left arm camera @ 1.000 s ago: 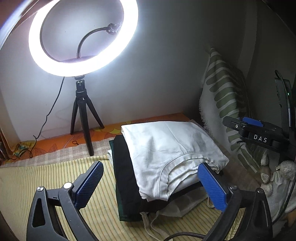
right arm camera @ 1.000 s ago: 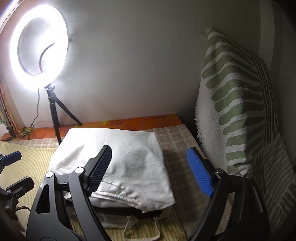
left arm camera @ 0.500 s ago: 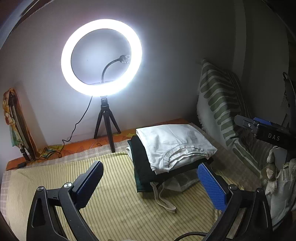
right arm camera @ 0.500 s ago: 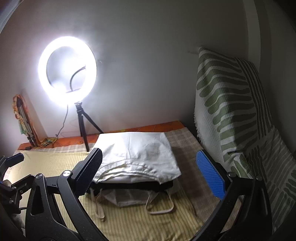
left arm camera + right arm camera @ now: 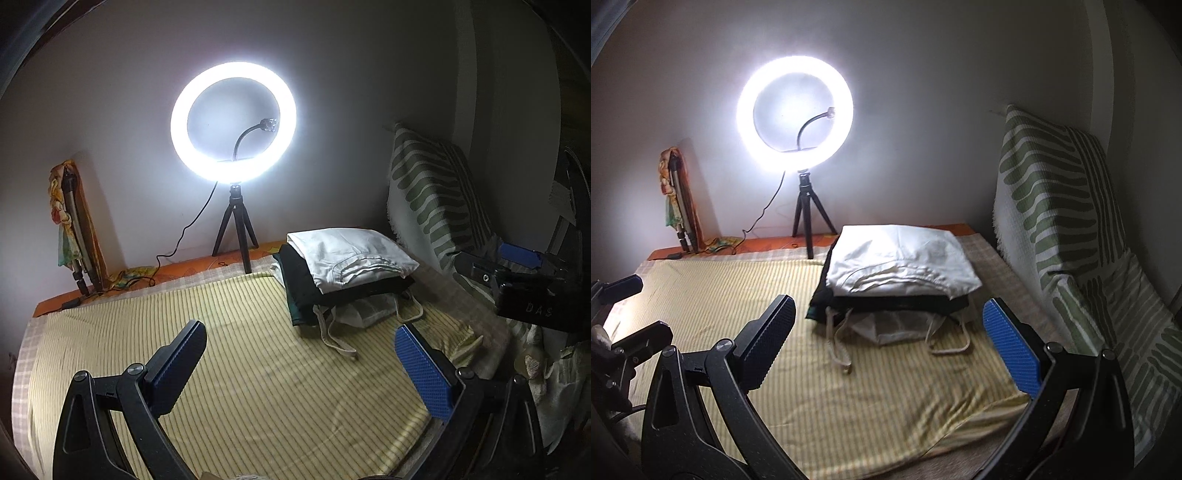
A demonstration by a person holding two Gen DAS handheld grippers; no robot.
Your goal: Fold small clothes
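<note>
A stack of folded clothes lies at the back right of the striped yellow cloth (image 5: 229, 369) (image 5: 746, 291). A white garment (image 5: 351, 254) (image 5: 901, 266) is on top, a black one (image 5: 299, 280) (image 5: 886, 301) under it, and a pale piece with drawstrings (image 5: 365, 314) (image 5: 897, 326) at the bottom. My left gripper (image 5: 299, 362) is open and empty, well short of the stack. My right gripper (image 5: 890, 347) is open and empty, just in front of the stack; it also shows in the left wrist view (image 5: 517, 273).
A lit ring light on a small black tripod (image 5: 234, 122) (image 5: 796, 114) stands at the back by the wall, its cable trailing left. A green-patterned pillow (image 5: 432, 195) (image 5: 1056, 206) leans on the right. A folded tripod and cloth (image 5: 70, 221) lean at the back left.
Both grippers have pulled back and up from the stack, which now looks smaller and farther. The white garment rests on top, untouched. Both stay open.
</note>
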